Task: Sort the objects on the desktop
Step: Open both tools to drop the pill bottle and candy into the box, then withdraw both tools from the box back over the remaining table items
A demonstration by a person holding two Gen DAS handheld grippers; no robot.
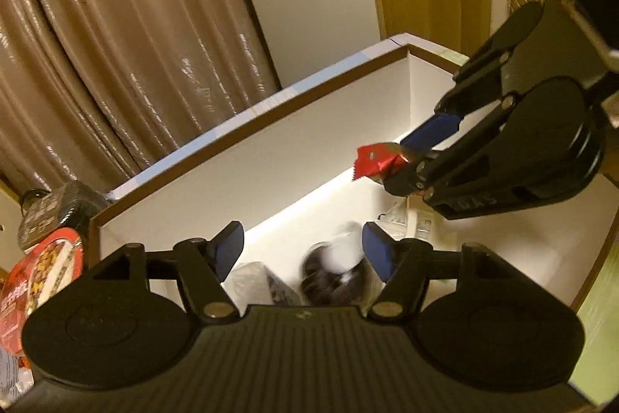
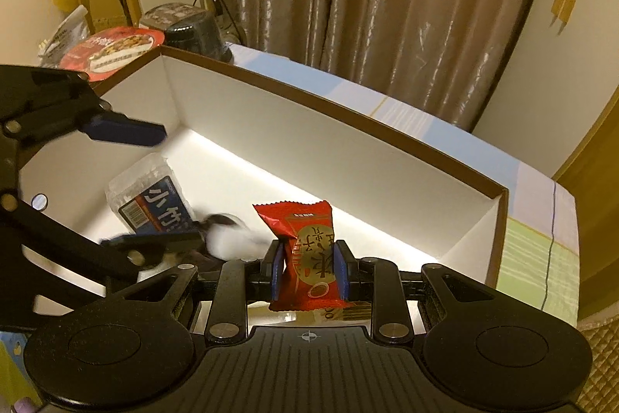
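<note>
right claw (image 2: 307,266) clenched on red crinkled foil sachet (image 2: 305,250), pinched upright between blue pads, above white box (image 2: 348,157) with brown rim. left claw (image 1: 303,252) released, wide apart over box interior; blurred dark-and-white packet (image 1: 332,273) directly below.

Left hand-held gripper (image 1: 303,252): matte black body, ribbed plate across middle, round disc housing either side of plate, faint crosshair mark at plate's far edge. Silver rivets at linkage pivots beside plate. Black angular link arms, triangular cut-outs. Blue pads (image 1: 228,250) on fingertips.

Right hand-held gripper (image 2: 307,268): same build; black ribbed plate, white crosshair mark on it, twin discs, silver pivot pins, blue pads (image 2: 276,268). Raised lettering on its underside, unreadable.
</note>
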